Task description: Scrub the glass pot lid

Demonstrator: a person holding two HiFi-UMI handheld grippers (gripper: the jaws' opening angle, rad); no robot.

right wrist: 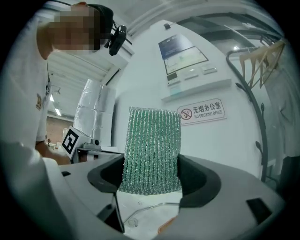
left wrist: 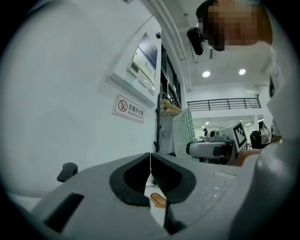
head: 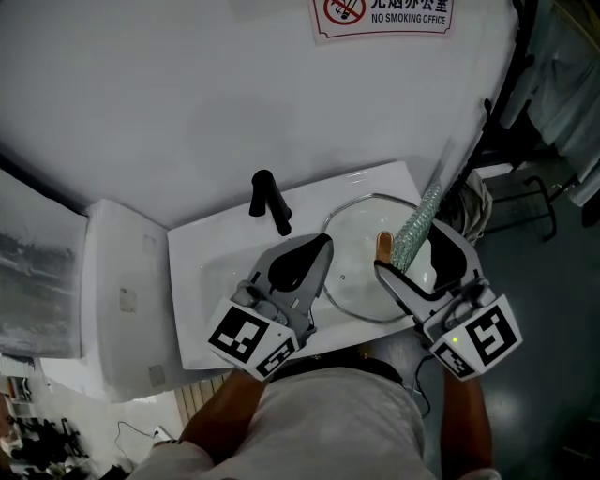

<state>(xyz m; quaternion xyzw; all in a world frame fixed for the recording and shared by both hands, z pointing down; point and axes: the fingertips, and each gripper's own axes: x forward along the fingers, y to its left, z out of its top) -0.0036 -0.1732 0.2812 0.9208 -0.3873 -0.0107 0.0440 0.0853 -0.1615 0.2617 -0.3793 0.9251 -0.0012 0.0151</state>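
Note:
The glass pot lid point(head: 352, 278) lies across the right part of the white sink point(head: 199, 314), its brown handle point(head: 384, 246) facing up. My left gripper point(head: 322, 249) hangs above the lid's left edge, shut with nothing between its jaws; in the left gripper view its pads point(left wrist: 150, 164) meet, and the handle point(left wrist: 158, 200) shows below them. My right gripper point(head: 411, 248) is shut on a green mesh scrubbing cloth point(head: 418, 225) that stands up from its jaws above the lid. In the right gripper view the cloth point(right wrist: 152, 150) fills the gap, with the lid's rim point(right wrist: 150, 206) underneath.
A black faucet point(head: 270, 202) stands at the back of the sink, left of the lid. A white toilet tank point(head: 122, 300) sits to the sink's left. The white wall behind carries a no-smoking sign point(head: 380, 14). Clothes hang on a rack point(head: 562, 84) at the right.

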